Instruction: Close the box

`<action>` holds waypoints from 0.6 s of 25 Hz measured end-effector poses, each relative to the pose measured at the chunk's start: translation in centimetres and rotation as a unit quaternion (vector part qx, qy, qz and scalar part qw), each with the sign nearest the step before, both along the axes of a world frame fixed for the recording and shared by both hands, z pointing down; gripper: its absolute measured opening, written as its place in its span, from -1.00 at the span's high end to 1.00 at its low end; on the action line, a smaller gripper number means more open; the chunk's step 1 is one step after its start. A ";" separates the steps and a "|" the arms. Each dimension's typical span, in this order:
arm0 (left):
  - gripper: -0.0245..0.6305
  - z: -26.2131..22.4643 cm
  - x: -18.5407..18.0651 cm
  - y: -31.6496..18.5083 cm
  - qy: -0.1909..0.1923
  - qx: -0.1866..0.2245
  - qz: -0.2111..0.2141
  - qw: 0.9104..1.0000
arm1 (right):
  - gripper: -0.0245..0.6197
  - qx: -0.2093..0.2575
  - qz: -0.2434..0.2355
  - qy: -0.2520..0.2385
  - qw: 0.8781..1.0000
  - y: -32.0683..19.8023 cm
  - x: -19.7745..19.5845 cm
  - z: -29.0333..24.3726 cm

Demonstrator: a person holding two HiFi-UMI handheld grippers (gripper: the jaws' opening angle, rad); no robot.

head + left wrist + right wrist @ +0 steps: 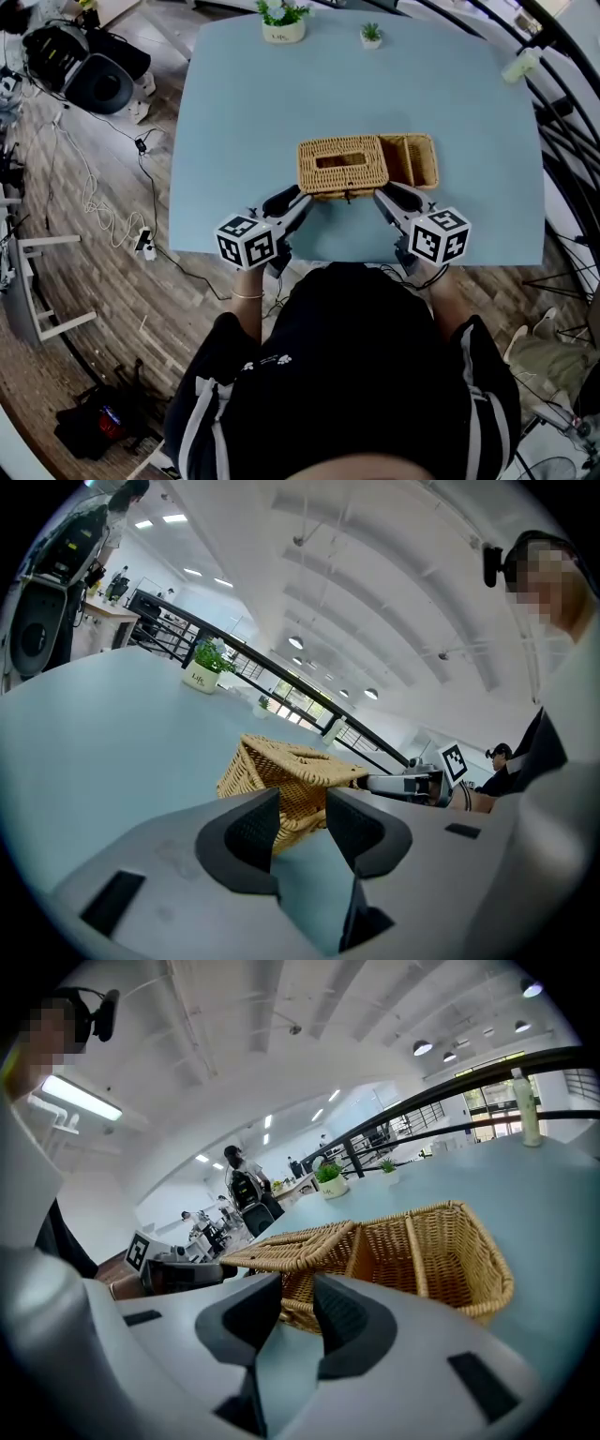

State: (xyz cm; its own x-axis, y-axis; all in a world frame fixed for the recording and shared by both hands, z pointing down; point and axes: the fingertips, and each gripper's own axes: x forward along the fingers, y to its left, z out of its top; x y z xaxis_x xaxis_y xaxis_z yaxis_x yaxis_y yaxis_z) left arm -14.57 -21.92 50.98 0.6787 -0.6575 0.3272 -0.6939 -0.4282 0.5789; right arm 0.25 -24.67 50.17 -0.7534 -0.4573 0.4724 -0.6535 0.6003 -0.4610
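Left hand-held gripper (300,199) and right hand-held gripper (383,198), both wide and empty, flank the box (421,174); if you press its lid (358,174) unevenly, it could skid.

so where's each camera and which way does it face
Head view: on the person's head, down at the wicker box on the table; torso, arms, left gripper, right gripper show.
Left gripper view: rides it, faces the box's left corner; open jaws show.
Right gripper view: rides it, faces the box's near side; open jaws show.
Shared: each gripper view catches the other gripper.
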 end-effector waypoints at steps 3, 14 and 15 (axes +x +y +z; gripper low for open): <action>0.51 0.3 0.0 0.1 -0.004 -0.004 0.000 1.000 | 0.60 -0.003 -0.002 0.004 1.000 0.1 0.0 0.3; 0.51 1.6 0.2 0.1 -0.008 -0.021 -0.004 1.000 | 0.60 -0.015 -0.003 0.018 1.000 0.1 0.2 1.5; 0.51 1.6 0.2 0.1 -0.008 -0.021 -0.004 1.000 | 0.60 -0.016 -0.003 0.018 1.000 0.2 0.2 1.6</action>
